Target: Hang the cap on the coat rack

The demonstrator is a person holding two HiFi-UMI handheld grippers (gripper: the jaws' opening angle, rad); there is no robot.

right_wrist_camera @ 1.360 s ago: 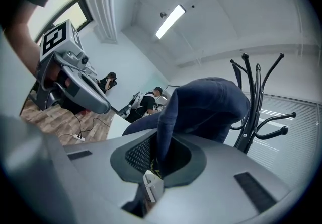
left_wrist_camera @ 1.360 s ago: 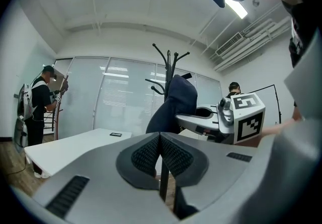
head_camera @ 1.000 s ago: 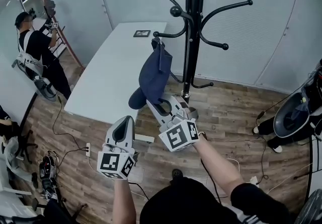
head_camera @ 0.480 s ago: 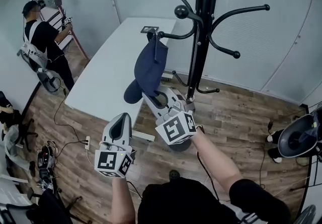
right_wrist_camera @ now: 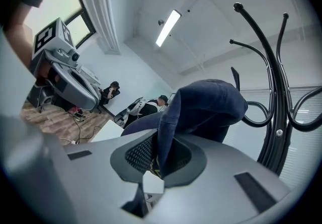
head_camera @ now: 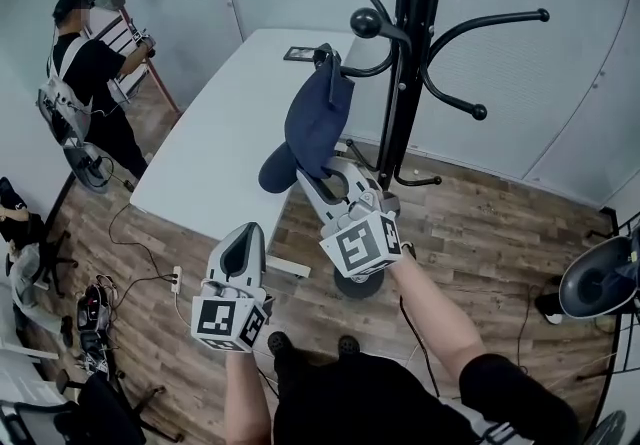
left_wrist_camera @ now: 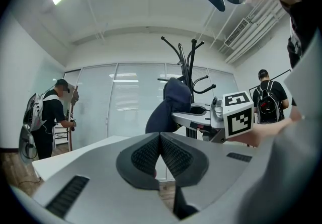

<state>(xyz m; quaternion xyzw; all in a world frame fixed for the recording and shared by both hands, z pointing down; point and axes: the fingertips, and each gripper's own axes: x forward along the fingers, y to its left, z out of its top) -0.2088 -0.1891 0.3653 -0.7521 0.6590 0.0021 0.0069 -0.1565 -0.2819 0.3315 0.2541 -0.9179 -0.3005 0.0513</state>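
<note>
**Fig. — Cap held up at the rack, hanging not yet done**

L→R as seen from the head view.

- **(a)** Bystander [head_camera: 85,73] at far left, well apart from the work and no part of it.
- **(b)** White table [head_camera: 215,148] behind the cap. It bears only a small dark item at the far end.
- **(c)** Left gripper [head_camera: 244,233] is low and idle. Its jaws are pressed together w/ nothing between them, well apart from the cap.
- **(d)** Cap [head_camera: 316,121], navy, is in the air w/ the brim lowest and the crown uppermost. Its top lies right at the tip of a low hook [head_camera: 352,69]. Whether it has slipped over that tip can't be told.
- **(e)** Right gripper [head_camera: 318,180] has its jaws at a narrow gap, clamped on the cap's lower edge by the brim. In the right gripper view, fabric is pinched between the pads.
- **(f)** Coat rack [head_camera: 412,63], a black pole w/ curved, ball-tipped arms.

**Doing the step well (judgement):**
- Lift a touch, so the cap's back opening rides over the ball tip rather than butting against it.
- Lower until the hook carries the weight.
- Keep the pinch until the fabric visibly settles, since letting go early prob. drops the cap to the floor.
- Approach gently; a shove may rock the rack.
- The left gripper could steady the crown if it twists.
</note>
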